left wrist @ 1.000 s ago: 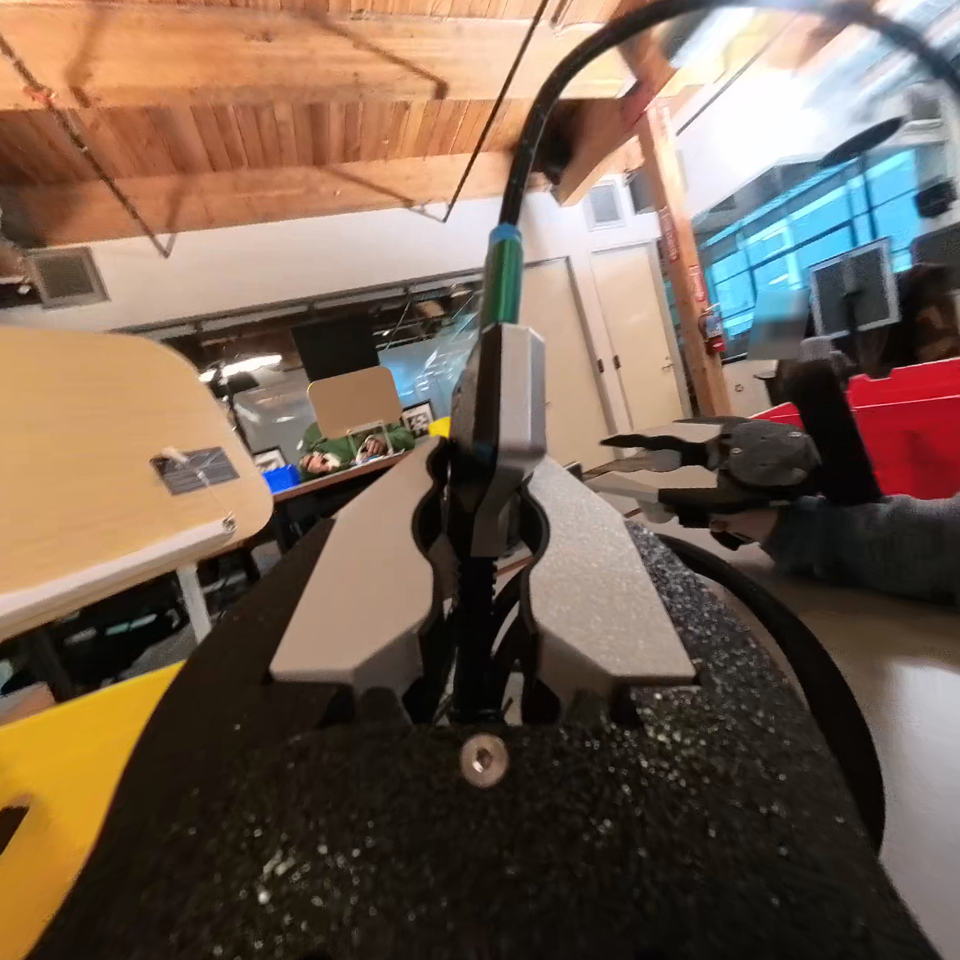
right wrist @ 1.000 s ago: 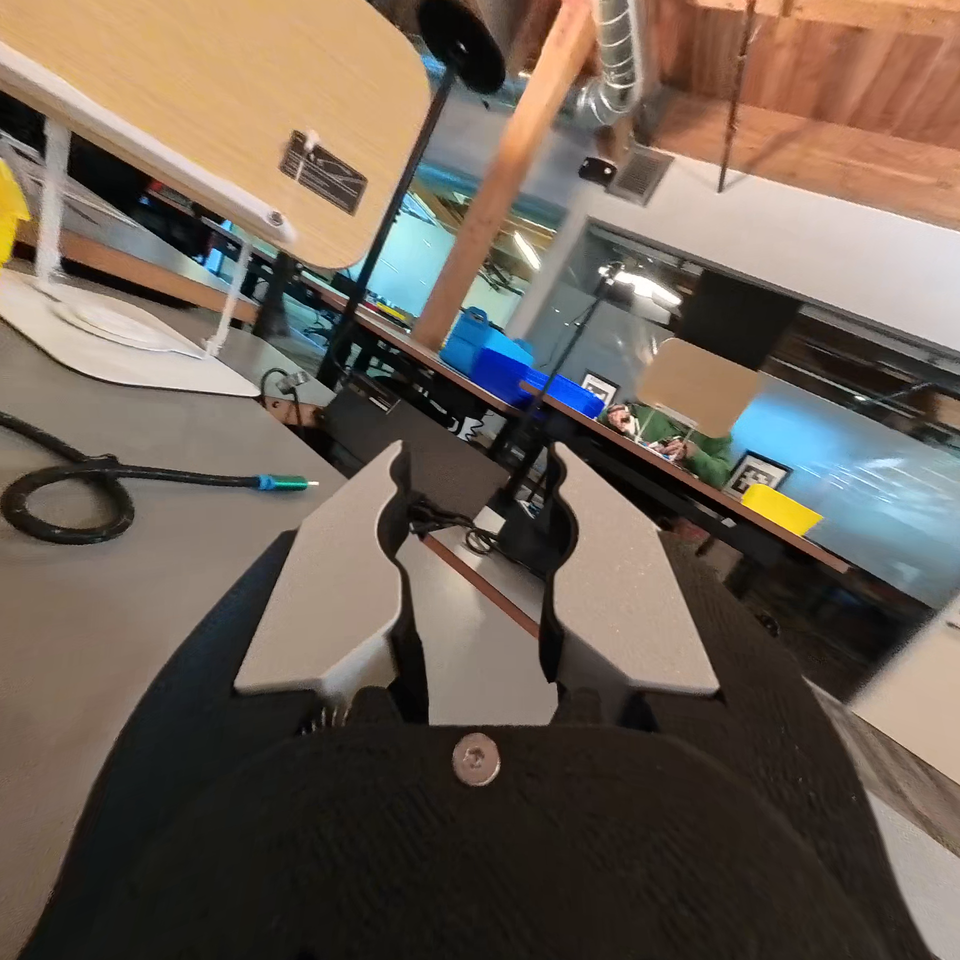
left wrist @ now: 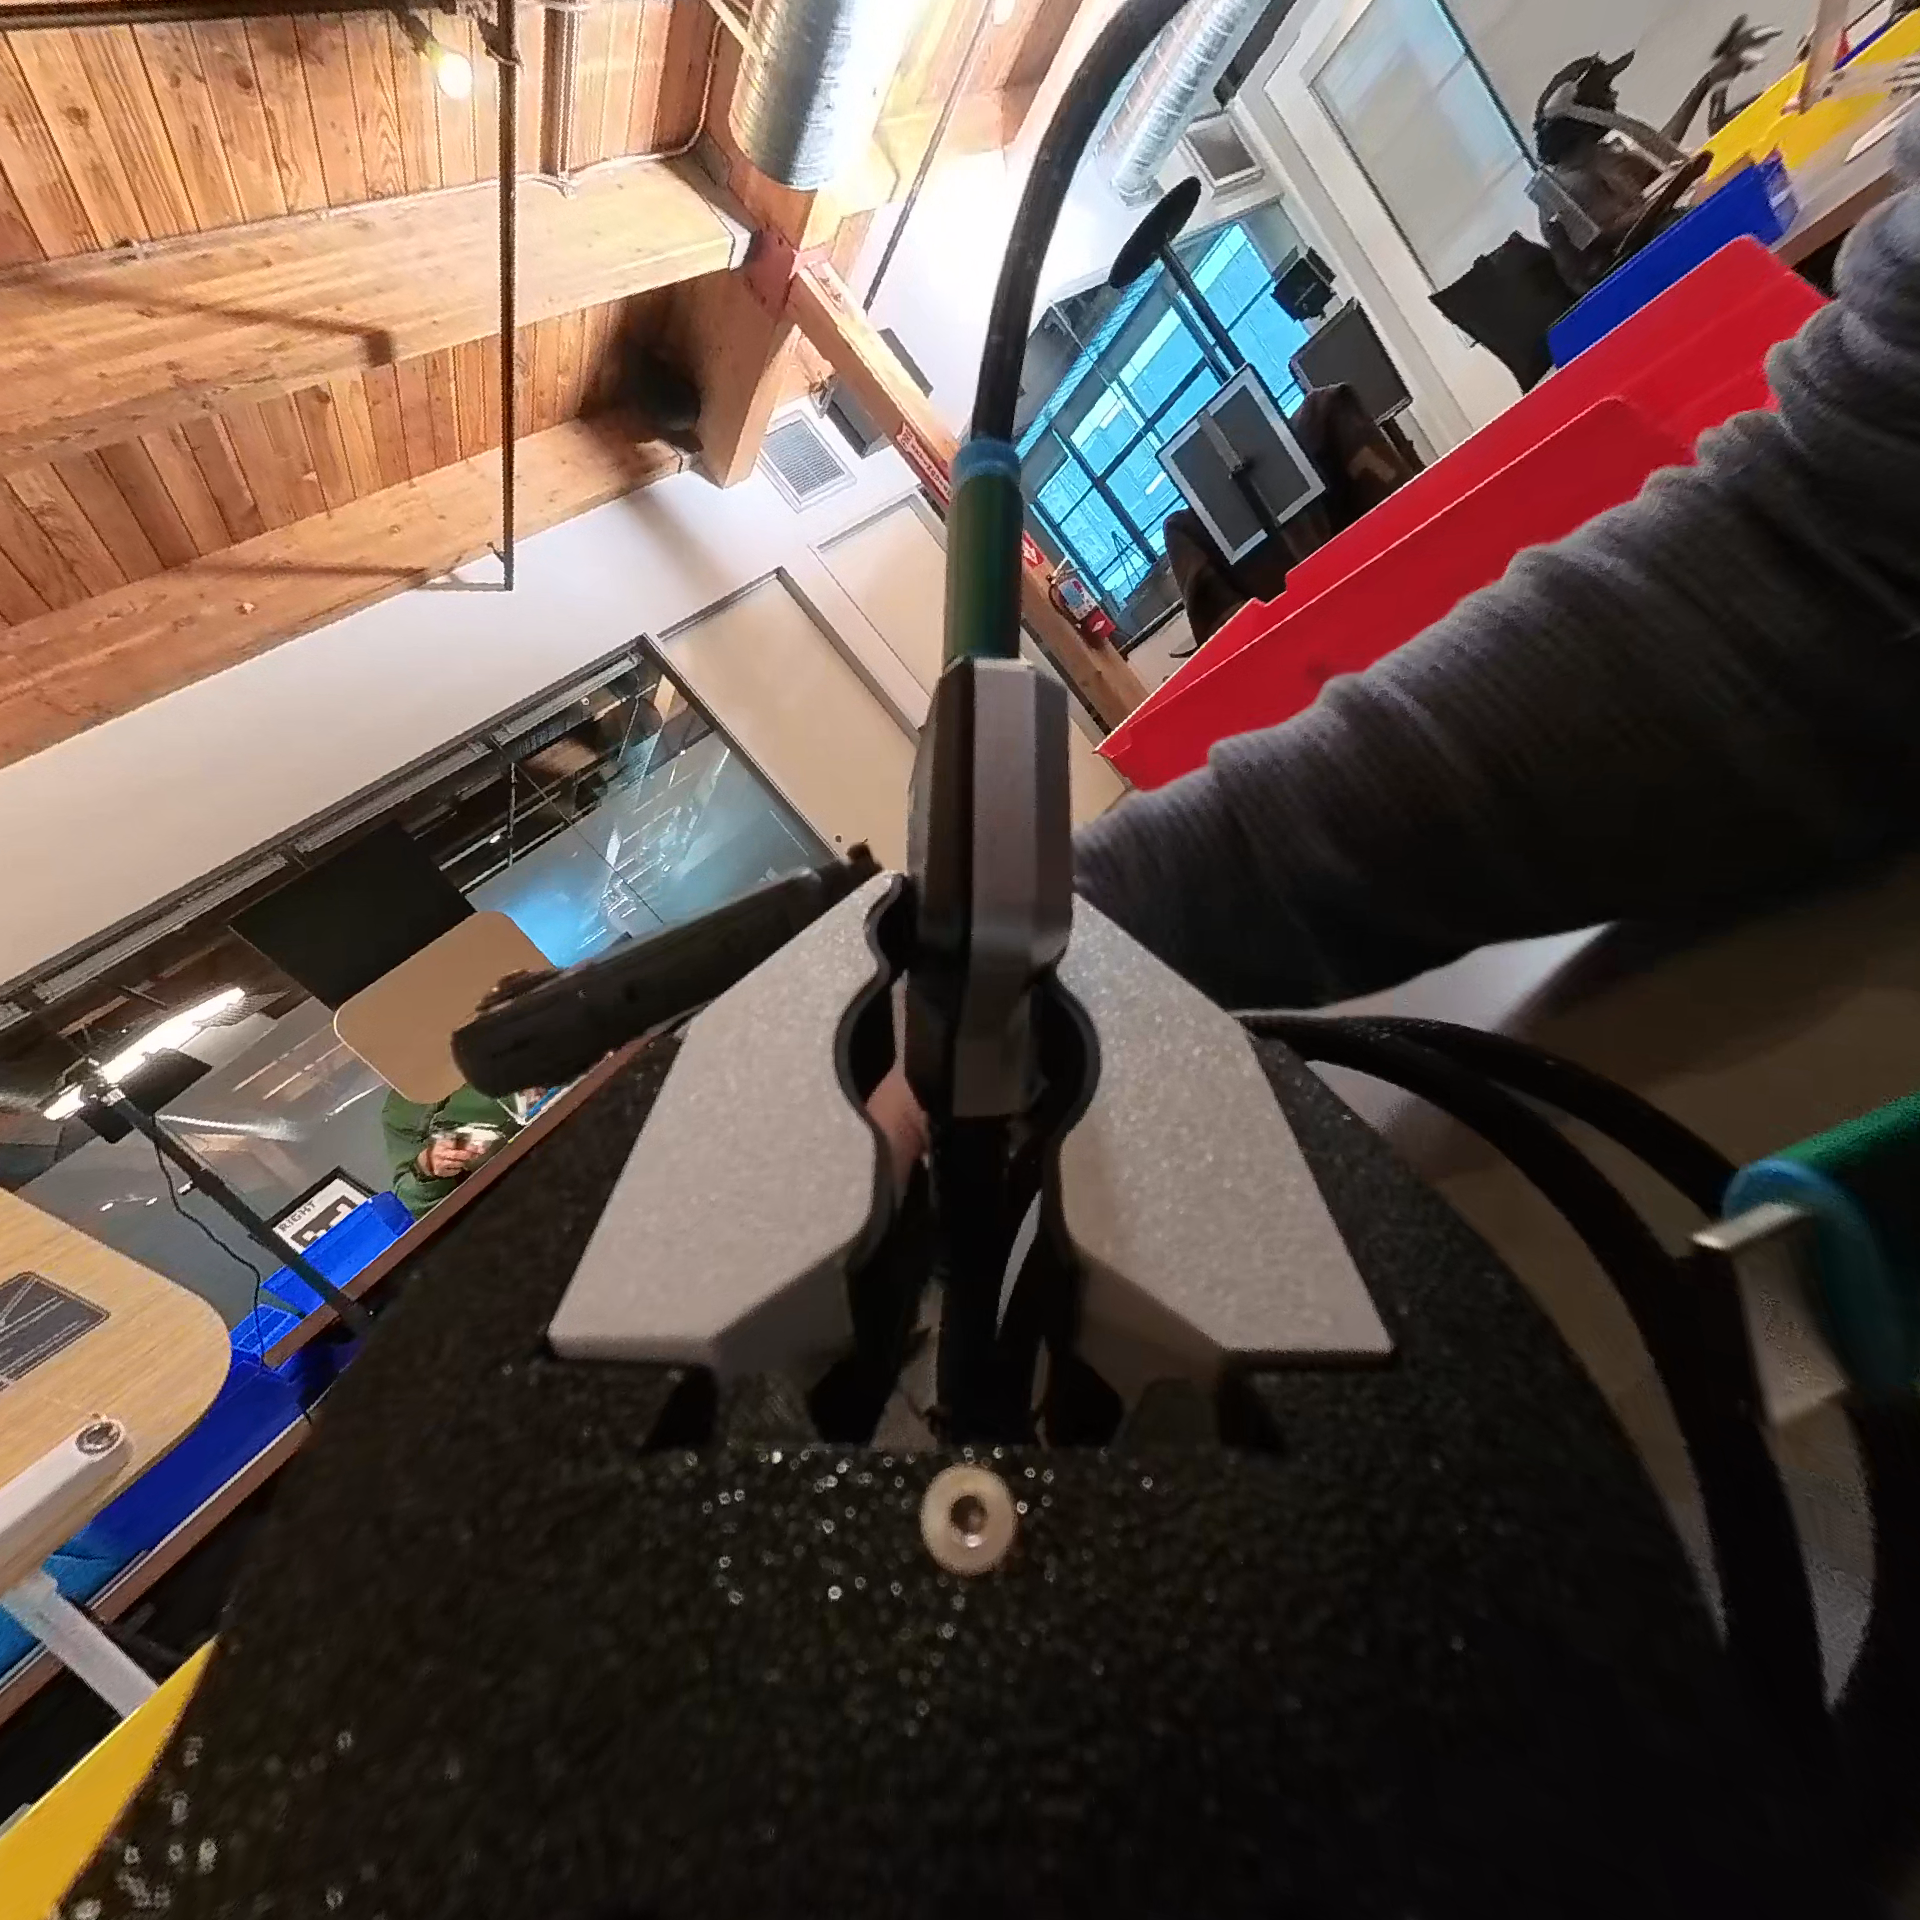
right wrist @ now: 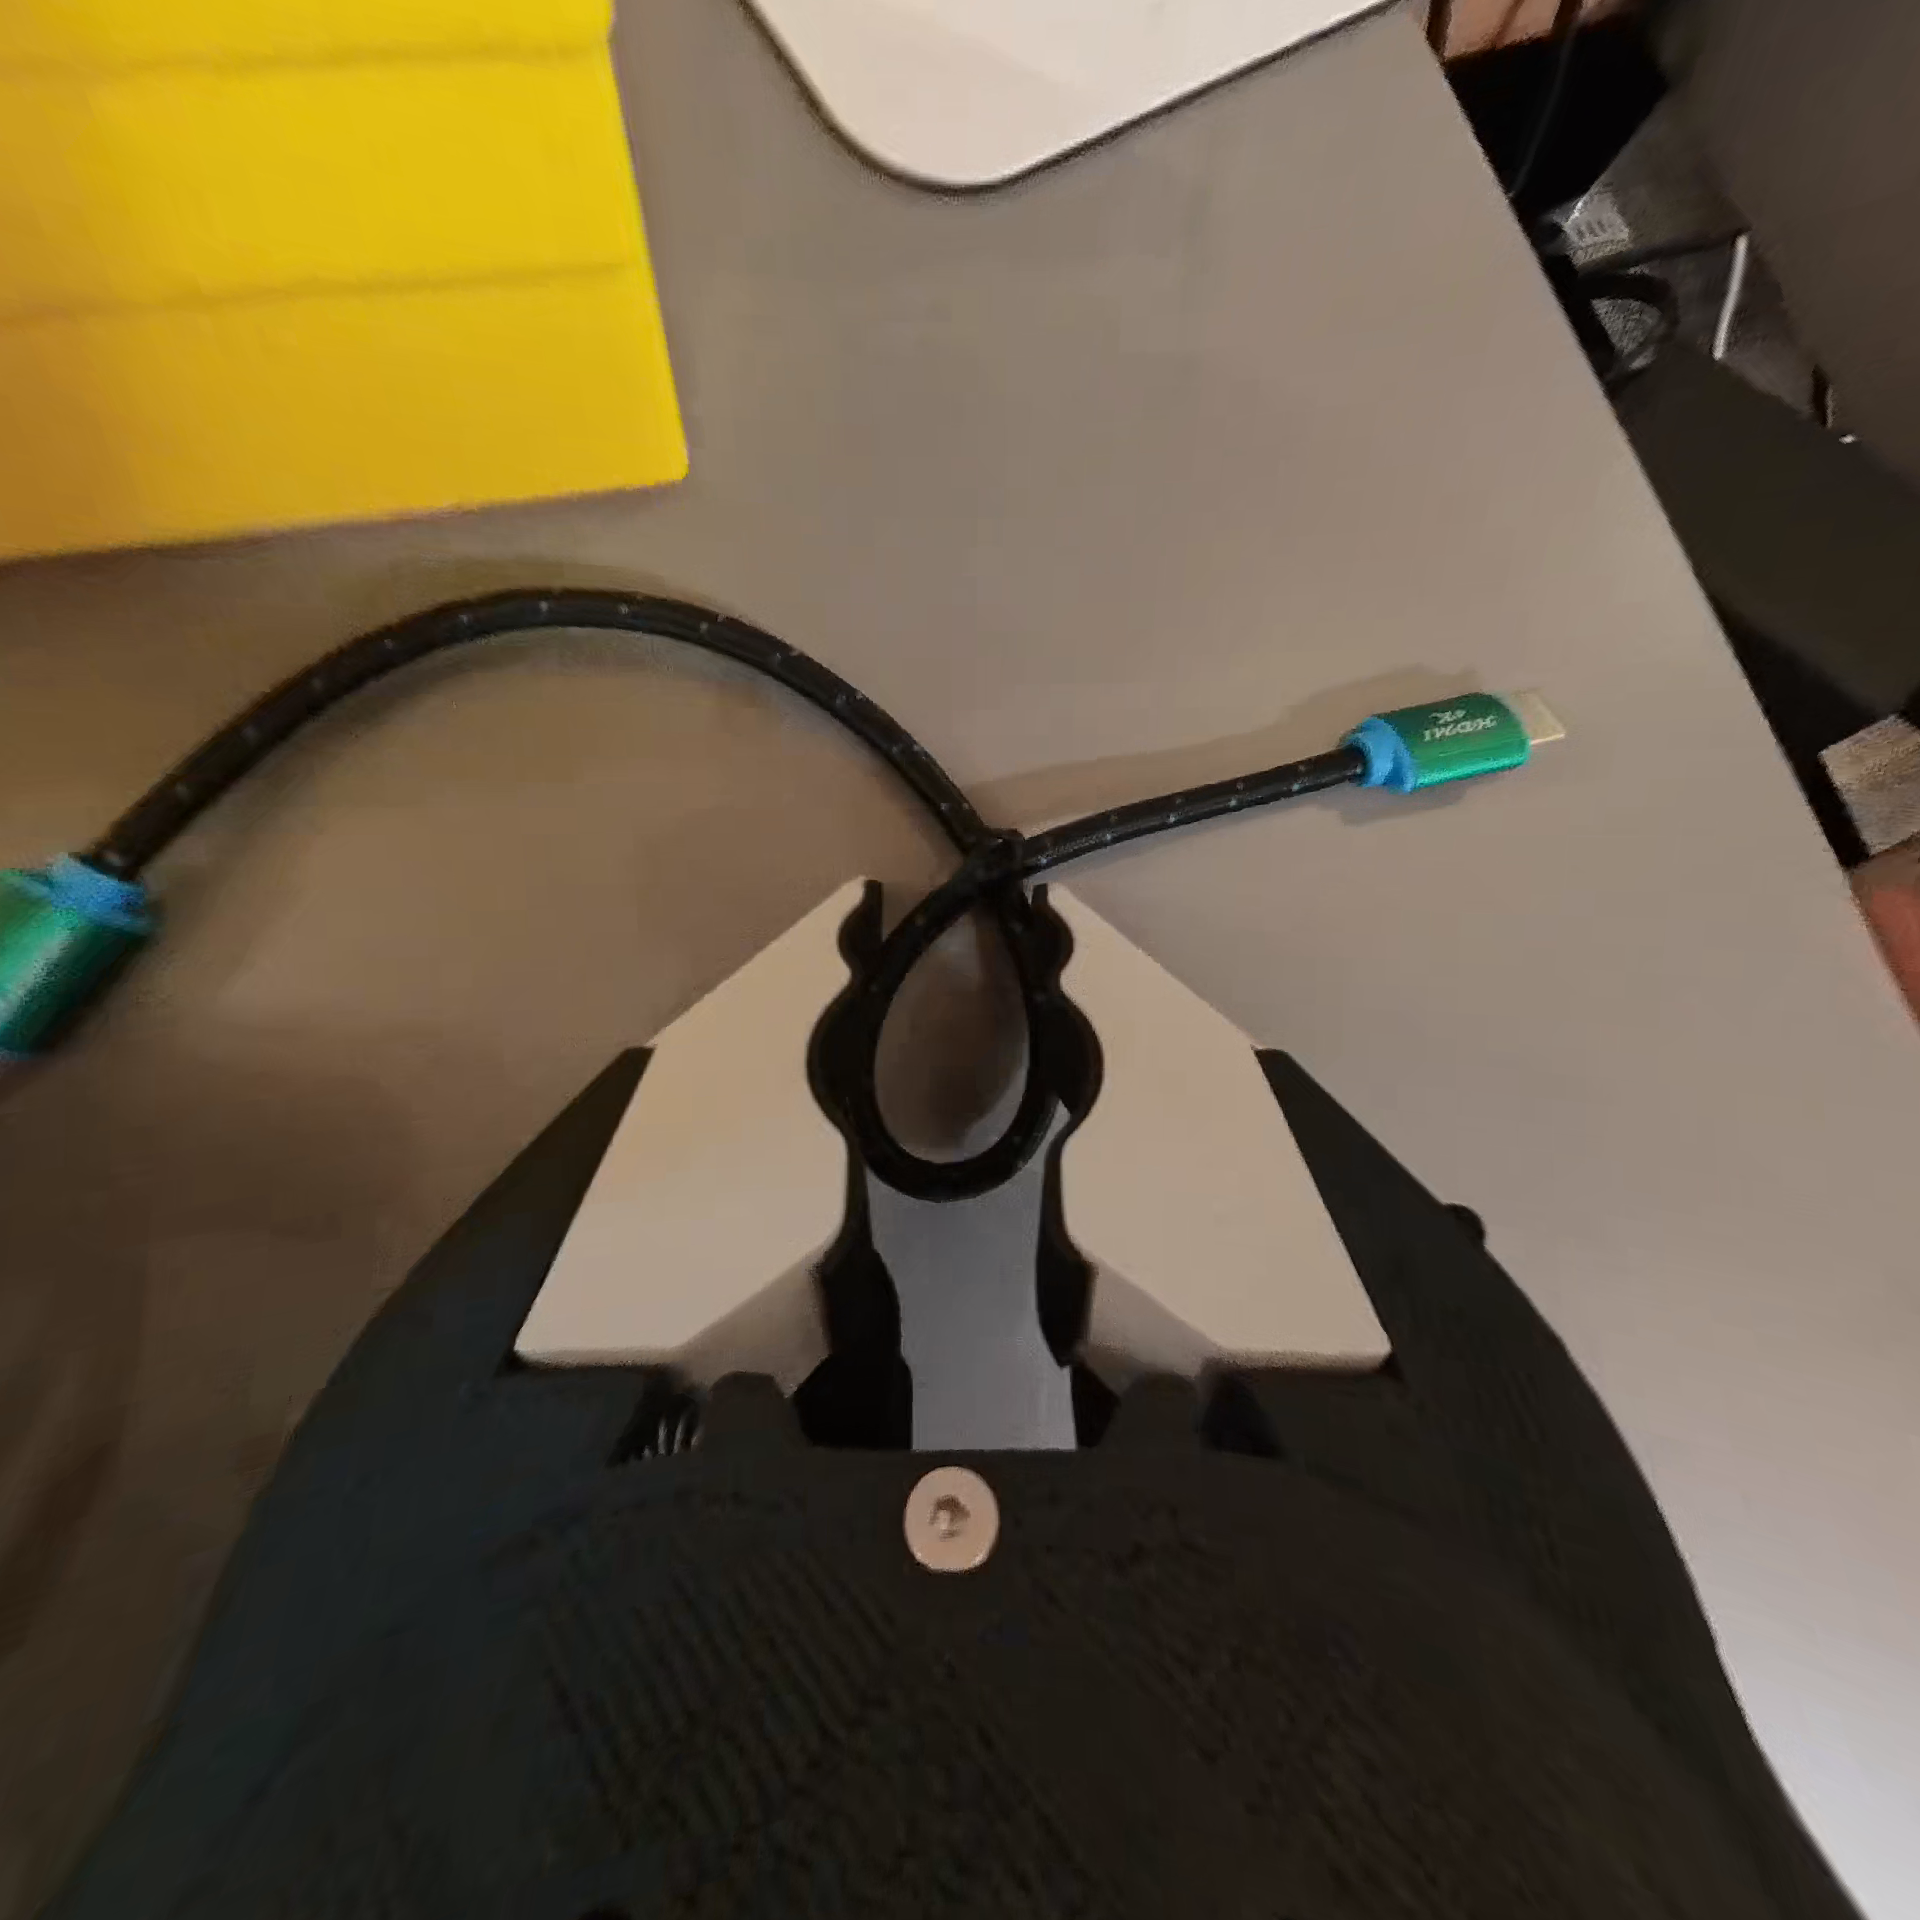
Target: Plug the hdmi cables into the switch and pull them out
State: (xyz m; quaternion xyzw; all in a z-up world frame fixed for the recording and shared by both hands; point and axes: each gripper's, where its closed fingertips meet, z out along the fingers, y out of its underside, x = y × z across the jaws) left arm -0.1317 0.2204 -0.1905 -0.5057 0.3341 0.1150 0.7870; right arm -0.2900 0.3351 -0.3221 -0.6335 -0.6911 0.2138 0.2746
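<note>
My left gripper (left wrist: 982, 914) is shut on a grey HDMI switch (left wrist: 997, 821) and holds it upright in the air. A green plug (left wrist: 982, 561) sits in the switch's top, and its black cable (left wrist: 1023, 260) arcs up and to the right. My right gripper (right wrist: 954, 894) points down at the grey table (right wrist: 1143, 468), its fingers closed in around a small loop of a black braided HDMI cable (right wrist: 623, 623). That cable's green plug (right wrist: 1444, 748) lies free on the table to the right. A second green plug (right wrist: 52, 935) is at the left edge and also shows in the left wrist view (left wrist: 1818, 1247).
A grey sleeve (left wrist: 1507, 748) crosses in front of the left gripper. A red bin (left wrist: 1455, 540) stands behind it. A yellow bin (right wrist: 312, 260) sits at the table's far left, and a white stand base (right wrist: 1039, 83) at the far edge. The table edge (right wrist: 1662, 520) runs down the right.
My right gripper has swung down from facing across the room to the table and narrowed around the cable loop. The left view has tilted, and the sleeve now crosses close in front of it.
</note>
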